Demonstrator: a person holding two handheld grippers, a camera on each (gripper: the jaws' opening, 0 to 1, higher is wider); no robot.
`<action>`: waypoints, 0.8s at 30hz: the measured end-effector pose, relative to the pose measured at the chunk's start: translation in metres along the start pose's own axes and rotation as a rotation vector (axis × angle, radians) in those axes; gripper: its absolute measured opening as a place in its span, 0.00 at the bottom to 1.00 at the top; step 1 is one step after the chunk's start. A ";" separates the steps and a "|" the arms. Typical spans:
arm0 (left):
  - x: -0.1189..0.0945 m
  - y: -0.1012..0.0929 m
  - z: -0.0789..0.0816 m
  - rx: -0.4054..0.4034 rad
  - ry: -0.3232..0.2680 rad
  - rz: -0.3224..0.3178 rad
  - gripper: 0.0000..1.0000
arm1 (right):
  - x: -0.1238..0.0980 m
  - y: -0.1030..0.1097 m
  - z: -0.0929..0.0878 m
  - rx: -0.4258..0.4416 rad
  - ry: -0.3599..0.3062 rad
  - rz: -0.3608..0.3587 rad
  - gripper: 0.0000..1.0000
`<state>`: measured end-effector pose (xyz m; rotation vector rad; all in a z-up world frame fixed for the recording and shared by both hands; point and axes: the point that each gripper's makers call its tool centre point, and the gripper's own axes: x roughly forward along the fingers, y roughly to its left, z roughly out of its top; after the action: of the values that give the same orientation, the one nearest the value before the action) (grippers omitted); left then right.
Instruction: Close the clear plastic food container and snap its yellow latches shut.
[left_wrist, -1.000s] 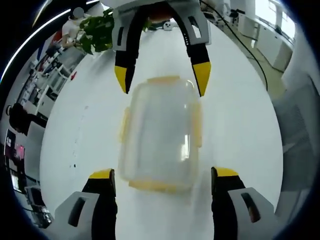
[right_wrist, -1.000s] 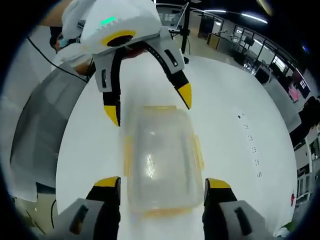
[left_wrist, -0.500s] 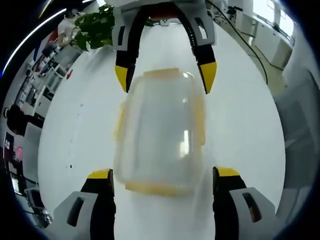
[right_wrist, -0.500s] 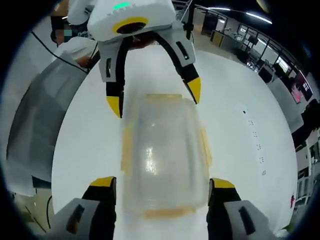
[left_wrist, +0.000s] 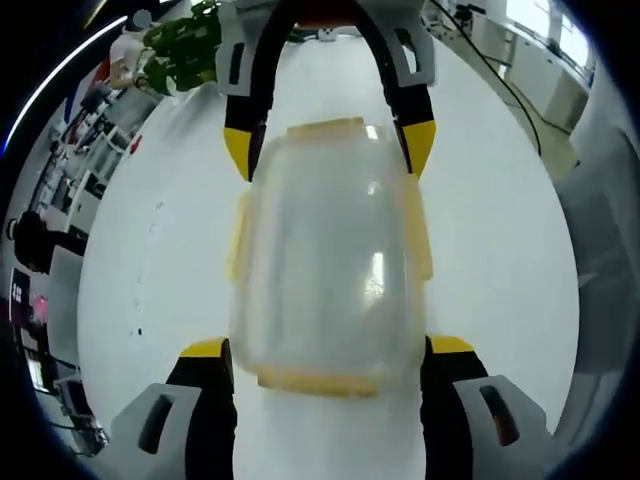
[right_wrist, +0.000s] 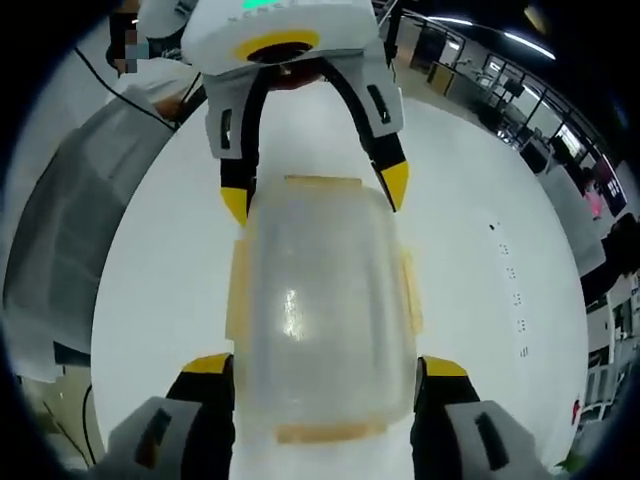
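A clear plastic food container (left_wrist: 325, 250) with its lid on lies on the white table (left_wrist: 500, 260). Yellow latches (left_wrist: 238, 235) line its sides and ends; whether they are snapped down I cannot tell. My left gripper (left_wrist: 327, 350) is open, its jaws flanking the container's near end. My right gripper (left_wrist: 328, 150) is open at the far end, yellow tips on either side of the corners. In the right gripper view the same container (right_wrist: 320, 310) lies between my right gripper (right_wrist: 322, 366) below and the left gripper (right_wrist: 315, 195) above.
A green plant (left_wrist: 185, 50) stands past the table's far edge. Grey fabric (right_wrist: 60, 230) lies beyond the table's left edge. A black cable (left_wrist: 500, 90) runs along the table's right side. Small dark marks (right_wrist: 510, 290) dot the tabletop.
Both grippers have closed in on the container from opposite ends. Their jaws now flank its ends, where a second ago they stood clear of it.
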<state>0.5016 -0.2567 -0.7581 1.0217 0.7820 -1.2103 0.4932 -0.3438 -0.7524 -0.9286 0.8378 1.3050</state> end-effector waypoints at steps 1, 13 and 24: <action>0.000 0.000 0.000 0.000 0.000 0.001 0.73 | 0.000 0.000 0.000 0.000 0.001 -0.001 0.72; -0.003 -0.001 -0.007 0.027 0.005 0.003 0.73 | 0.002 0.004 0.007 0.031 -0.004 -0.016 0.72; -0.013 -0.004 -0.032 0.039 0.020 -0.002 0.73 | 0.013 0.011 0.032 0.044 -0.021 -0.021 0.72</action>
<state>0.4965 -0.2224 -0.7587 1.0669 0.7775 -1.2226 0.4833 -0.3094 -0.7522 -0.8851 0.8354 1.2713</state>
